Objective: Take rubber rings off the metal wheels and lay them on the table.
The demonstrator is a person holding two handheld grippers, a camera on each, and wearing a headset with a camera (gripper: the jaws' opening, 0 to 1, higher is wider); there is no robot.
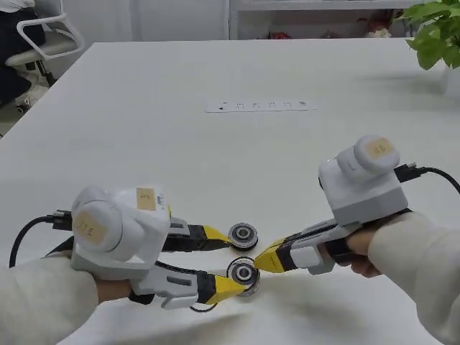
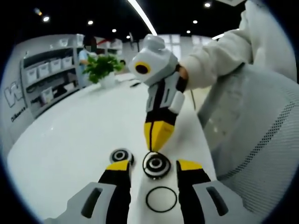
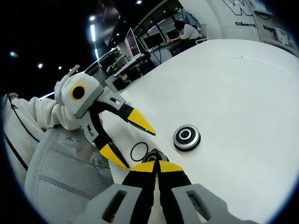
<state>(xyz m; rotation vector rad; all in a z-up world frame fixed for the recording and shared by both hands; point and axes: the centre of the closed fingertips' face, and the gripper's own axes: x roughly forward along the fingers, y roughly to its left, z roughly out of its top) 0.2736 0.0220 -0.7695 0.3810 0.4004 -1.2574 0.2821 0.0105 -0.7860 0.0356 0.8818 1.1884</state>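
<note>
The near wheel (image 2: 156,165) sits on the surface (image 1: 215,144) between the wide jaws of the left gripper (image 1: 228,261), with the right gripper (image 3: 156,163), jaws closed, tip-on at its rim from the opposite side

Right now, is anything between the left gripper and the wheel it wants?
Nothing visible is in the way. The wheel sits between the left gripper's open jaws; the right gripper's shut tip touches its far edge.
</note>
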